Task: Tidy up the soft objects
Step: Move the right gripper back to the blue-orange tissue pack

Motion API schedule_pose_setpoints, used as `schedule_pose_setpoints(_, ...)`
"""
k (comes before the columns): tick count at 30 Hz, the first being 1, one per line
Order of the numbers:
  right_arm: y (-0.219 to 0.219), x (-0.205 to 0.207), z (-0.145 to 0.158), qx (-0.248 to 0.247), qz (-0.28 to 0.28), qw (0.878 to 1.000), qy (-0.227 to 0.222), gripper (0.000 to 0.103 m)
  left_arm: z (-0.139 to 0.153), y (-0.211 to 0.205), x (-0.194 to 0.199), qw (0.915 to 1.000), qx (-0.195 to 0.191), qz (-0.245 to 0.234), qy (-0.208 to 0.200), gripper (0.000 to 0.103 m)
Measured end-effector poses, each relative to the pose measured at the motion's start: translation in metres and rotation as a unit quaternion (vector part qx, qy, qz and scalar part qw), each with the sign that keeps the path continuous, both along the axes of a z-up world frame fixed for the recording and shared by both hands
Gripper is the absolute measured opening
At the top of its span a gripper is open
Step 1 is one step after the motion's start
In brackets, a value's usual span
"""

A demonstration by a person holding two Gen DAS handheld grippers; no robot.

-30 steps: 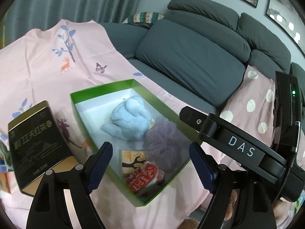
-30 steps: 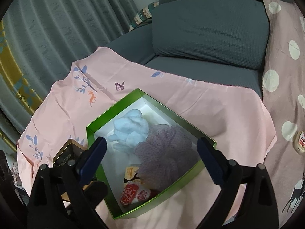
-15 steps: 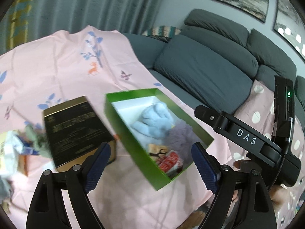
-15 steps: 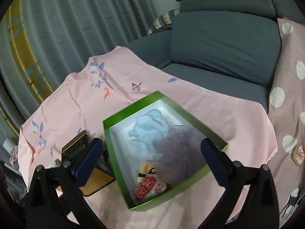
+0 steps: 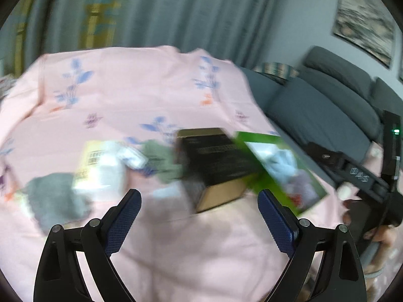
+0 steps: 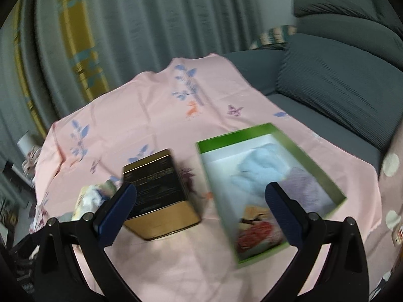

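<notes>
Left wrist view, blurred by motion: the left gripper [image 5: 199, 216] hovers above the pink tablecloth [image 5: 151, 88] with its jaws wide and nothing between them. At 12 o'clock from the jaws lies a black-and-gold tin [image 5: 216, 158]. Touching its edge at 3 o'clock is the green box [image 5: 267, 176], with a light blue plush [image 5: 282, 161] inside. At 9 to 10 o'clock of the tin lie loose soft items: an olive cloth [image 5: 161, 158], a white packet [image 5: 100, 168] and a grey cloth [image 5: 55, 198].

Right wrist view: the right gripper [image 6: 201, 214] also has its jaws wide and empty. The green box [image 6: 314, 171] sits at 1 o'clock, holding the light blue plush [image 6: 262, 168], a purple mesh sponge [image 6: 304, 188] and a red-printed packet [image 6: 257, 236]. The tin [image 6: 156, 186] lies at 11 o'clock, near the box but apart from it.
</notes>
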State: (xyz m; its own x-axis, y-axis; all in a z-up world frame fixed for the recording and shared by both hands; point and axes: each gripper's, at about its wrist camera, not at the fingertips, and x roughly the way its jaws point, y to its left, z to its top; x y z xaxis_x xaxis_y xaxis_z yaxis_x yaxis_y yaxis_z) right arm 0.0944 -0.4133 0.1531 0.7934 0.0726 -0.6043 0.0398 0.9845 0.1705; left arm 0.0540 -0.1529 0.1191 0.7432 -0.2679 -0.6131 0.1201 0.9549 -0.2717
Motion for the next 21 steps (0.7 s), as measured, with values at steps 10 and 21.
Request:
schedule_pose_setpoints(10,0.063,0.005,-0.005,0.052,0.122,0.991,0.008,0.102,-0.046,0.115,-0.044,0.9873,0.025,0.155,0.023,0.094)
schedule_pose_setpoints(21,0.149,0.031,-0.028,0.057,0.231,0.969,0.071,0.078,-0.090,0.192,-0.057,0.9671,-0.039,0.245,0.058,0.094)
